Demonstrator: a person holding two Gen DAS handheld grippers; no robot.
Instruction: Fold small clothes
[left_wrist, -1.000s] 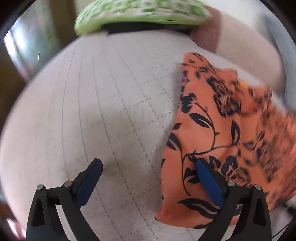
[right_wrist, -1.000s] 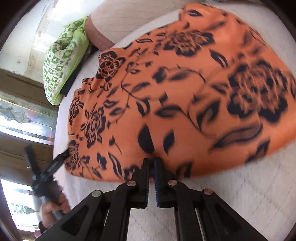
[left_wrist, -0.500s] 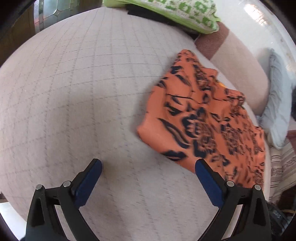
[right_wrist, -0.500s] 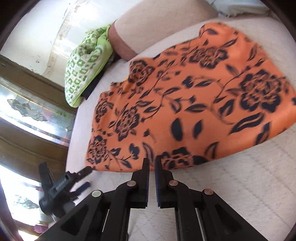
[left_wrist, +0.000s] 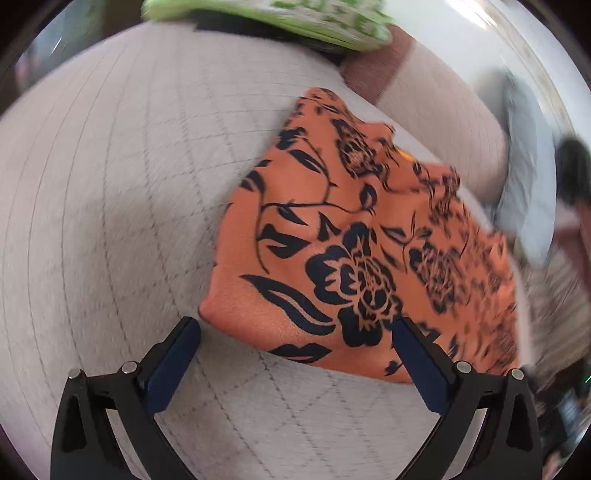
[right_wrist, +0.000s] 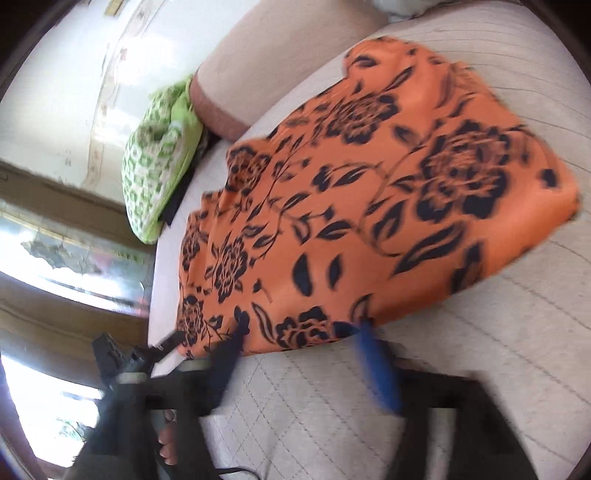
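An orange garment with a black flower print lies spread on the beige quilted bed; it also shows in the right wrist view. My left gripper is open and empty, its jaws wide apart just in front of the garment's near corner, the right pad over the cloth's edge. My right gripper is open and blurred, its fingertips at the garment's near hem. The left gripper also shows in the right wrist view at the garment's left corner.
A green and white patterned pillow lies at the head of the bed, also in the right wrist view. A beige bolster with a brown end lies behind the garment. A window is at the left.
My right gripper has opened from shut and moved up to the garment's near hem. My left gripper has moved closer to the garment's corner, still open.
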